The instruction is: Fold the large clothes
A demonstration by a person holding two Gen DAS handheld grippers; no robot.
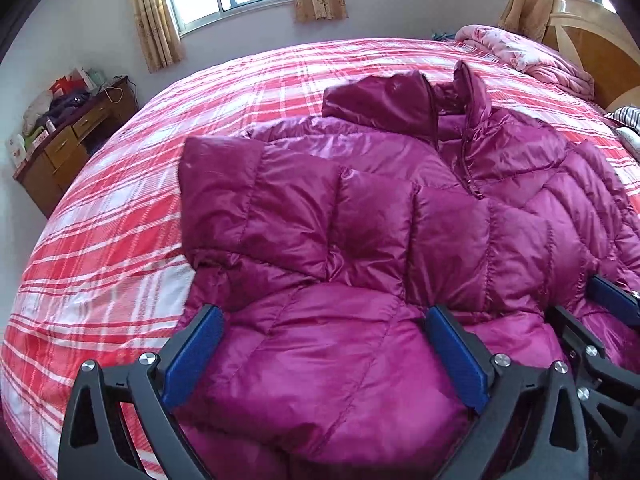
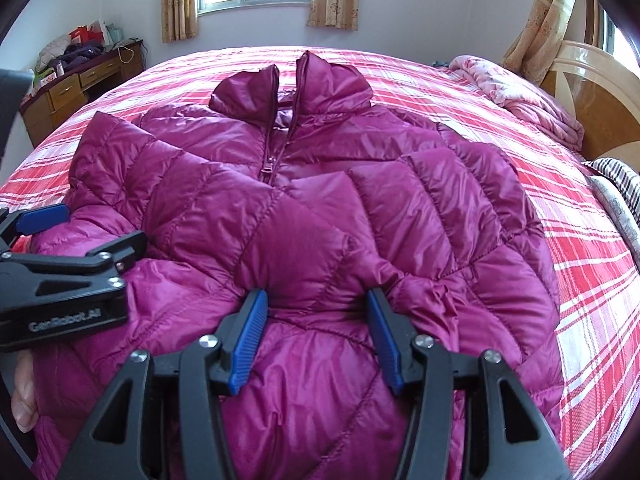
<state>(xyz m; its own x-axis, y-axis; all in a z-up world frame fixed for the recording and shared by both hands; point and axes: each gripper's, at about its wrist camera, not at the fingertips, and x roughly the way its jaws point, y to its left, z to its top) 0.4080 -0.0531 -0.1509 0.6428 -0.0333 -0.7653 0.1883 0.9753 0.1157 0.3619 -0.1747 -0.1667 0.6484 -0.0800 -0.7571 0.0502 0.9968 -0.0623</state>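
A magenta quilted puffer jacket (image 1: 360,220) (image 2: 320,200) lies front up on the plaid bed, collar toward the window, zip partly done up, both sleeves folded across the chest. In the right wrist view my right gripper (image 2: 316,296) is at the jacket's near lower part, half closed, and its blue pads pinch a puckered bulge of fabric. My left gripper (image 1: 324,314) (image 2: 102,226) stands wide open over the lower left part, with jacket fabric between its fingers. At the right edge of the left wrist view the right gripper (image 1: 576,296) shows beside it.
The red and white plaid bedspread (image 1: 120,240) (image 2: 580,280) covers a large bed. A pink quilt (image 2: 520,96) and a wooden headboard (image 2: 592,92) are at the right. A cluttered wooden desk (image 1: 64,148) stands at the left wall. A person's fingers (image 2: 24,396) show at the left.
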